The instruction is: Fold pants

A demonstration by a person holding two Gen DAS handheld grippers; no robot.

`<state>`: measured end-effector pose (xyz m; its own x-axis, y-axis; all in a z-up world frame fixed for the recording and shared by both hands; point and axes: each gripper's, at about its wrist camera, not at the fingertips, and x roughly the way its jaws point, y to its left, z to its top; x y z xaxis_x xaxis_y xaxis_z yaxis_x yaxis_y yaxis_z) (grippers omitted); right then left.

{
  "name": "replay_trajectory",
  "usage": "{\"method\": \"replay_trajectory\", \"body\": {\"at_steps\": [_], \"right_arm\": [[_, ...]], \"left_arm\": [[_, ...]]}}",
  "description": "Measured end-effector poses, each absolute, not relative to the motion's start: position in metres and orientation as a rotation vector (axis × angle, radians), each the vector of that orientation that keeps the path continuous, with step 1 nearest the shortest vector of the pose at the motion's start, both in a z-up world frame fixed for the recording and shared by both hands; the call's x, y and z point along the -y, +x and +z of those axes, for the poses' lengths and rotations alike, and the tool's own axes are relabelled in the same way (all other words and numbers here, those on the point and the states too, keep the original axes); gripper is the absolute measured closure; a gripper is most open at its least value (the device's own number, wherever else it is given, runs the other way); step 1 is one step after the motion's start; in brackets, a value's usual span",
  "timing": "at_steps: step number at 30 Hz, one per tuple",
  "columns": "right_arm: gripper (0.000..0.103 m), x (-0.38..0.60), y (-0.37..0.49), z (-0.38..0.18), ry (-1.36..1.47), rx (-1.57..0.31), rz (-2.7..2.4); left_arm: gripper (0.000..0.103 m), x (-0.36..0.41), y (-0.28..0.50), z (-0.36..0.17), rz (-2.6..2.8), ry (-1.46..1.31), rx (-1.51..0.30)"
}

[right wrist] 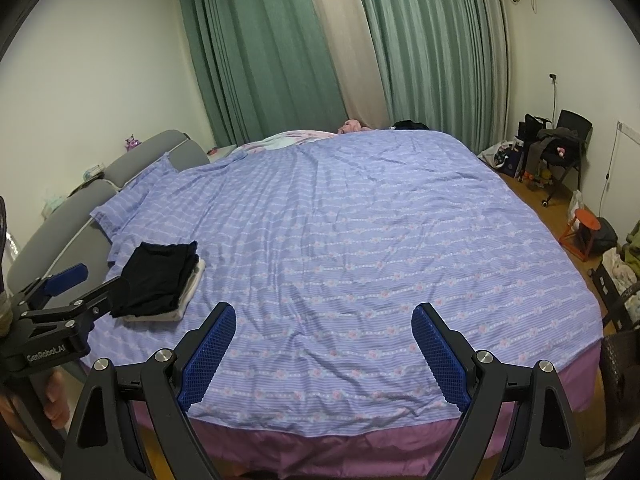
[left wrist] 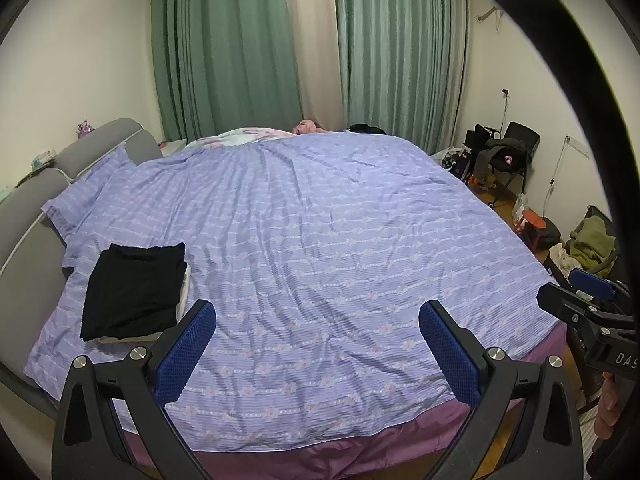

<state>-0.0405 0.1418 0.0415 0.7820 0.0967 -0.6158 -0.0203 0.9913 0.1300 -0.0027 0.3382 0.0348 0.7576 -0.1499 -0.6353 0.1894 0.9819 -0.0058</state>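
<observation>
Both grippers, left gripper and right gripper, hover with jaws wide and empty; folded black pants at lower left look done, so neither should disturb them.

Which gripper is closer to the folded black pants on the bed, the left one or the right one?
Left. The left gripper hangs open with its left finger beside the folded black pants. The right gripper, also open, sits farther to the right, beyond the left one.
</observation>
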Motion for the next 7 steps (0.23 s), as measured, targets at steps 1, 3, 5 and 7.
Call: {"method": "replay_trajectory", "body": {"at_steps": [1,3,5,7], "right_arm": [[0.013,-0.1415,-0.0408,0.0410,0.120,-0.670,0.065],[0.013,-0.1413,-0.0409,0.0406,0.120,-0.671,0.064],[0.013,-0.1411,-0.0410,0.0406,0.122,-0.670,0.067],[0.013,-0.1401,-0.0409,0.0400,0.123,-0.670,0.066]], "left_arm": [[0.000,-0.3380,-0.0027,0.0347,-0.183,0.061,-0.688],[0.000,-0.3372,-0.0032,0.0347,-0.183,0.062,-0.689],[0.000,-0.3372,-0.0035,0.0344,-0.181,0.061,-0.690],[0.000,-0.3372,-0.0041,0.0342,-0.181,0.060,-0.691]]}}
